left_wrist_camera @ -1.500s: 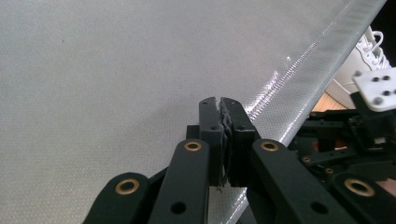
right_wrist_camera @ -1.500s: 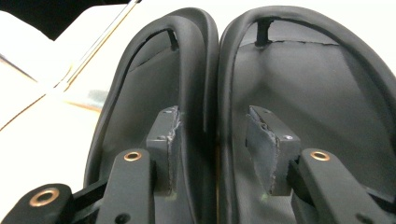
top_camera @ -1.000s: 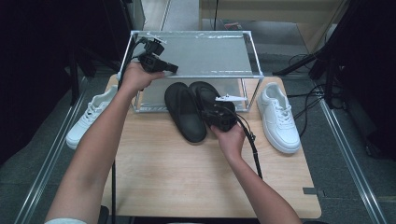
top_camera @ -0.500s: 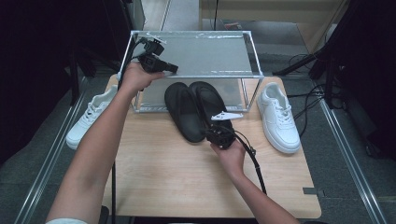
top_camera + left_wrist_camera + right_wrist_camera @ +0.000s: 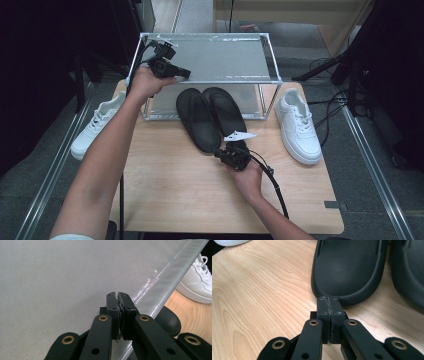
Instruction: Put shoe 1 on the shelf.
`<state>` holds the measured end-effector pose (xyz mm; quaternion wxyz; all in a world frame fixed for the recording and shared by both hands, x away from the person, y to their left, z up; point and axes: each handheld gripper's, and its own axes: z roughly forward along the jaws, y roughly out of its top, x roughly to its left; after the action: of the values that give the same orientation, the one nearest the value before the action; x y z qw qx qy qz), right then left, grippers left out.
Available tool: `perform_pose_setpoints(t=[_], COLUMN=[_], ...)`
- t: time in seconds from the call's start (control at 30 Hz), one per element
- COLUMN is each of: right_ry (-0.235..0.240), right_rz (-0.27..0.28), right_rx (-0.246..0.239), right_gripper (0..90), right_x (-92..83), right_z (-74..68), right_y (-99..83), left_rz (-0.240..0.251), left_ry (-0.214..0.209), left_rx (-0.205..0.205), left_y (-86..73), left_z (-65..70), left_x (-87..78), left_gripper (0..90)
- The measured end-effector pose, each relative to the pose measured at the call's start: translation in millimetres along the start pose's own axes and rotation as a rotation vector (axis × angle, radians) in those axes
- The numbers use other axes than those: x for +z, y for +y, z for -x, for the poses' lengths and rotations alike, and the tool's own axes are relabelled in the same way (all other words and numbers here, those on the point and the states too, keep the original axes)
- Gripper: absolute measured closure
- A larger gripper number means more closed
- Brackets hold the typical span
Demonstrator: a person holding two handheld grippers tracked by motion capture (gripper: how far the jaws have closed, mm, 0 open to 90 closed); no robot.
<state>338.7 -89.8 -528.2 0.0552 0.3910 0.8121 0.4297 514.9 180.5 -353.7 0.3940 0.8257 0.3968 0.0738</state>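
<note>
Black moulded foam slipper (image 5: 348, 270) just ahead of right gripper (image 5: 329, 302), fingers together, empty; may shove it instead of gripping.

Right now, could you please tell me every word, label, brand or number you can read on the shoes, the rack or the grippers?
None can be read.
Black slippers: plain, no print visible.
White sneakers: no legible brand; any marking is too small to tell.
Rack shelf: bare grey mesh.
Left gripper and right gripper: shut, no lettering on them.
</note>
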Motion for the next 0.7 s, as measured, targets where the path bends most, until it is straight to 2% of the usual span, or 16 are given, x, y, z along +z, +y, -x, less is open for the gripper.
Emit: perform_pose_setpoints(t=[0.33, 0.7], right_ry=[-0.016, -0.01], right_rz=[0.0, 0.013], right_rx=[0.009, 0.023], right_gripper=[89.9, 89.6], right_x=[12.7, 22.4], right_z=[3.7, 2.5], right_y=[-0.8, 5.1], left_rz=[0.005, 0.014], left_ry=[-0.006, -0.006], left_rx=[-0.004, -0.008], left_y=[-0.9, -1.9], left_z=[-1.1, -1.1], left_x=[0.1, 0.3], left_gripper=[88.1, 88.1])
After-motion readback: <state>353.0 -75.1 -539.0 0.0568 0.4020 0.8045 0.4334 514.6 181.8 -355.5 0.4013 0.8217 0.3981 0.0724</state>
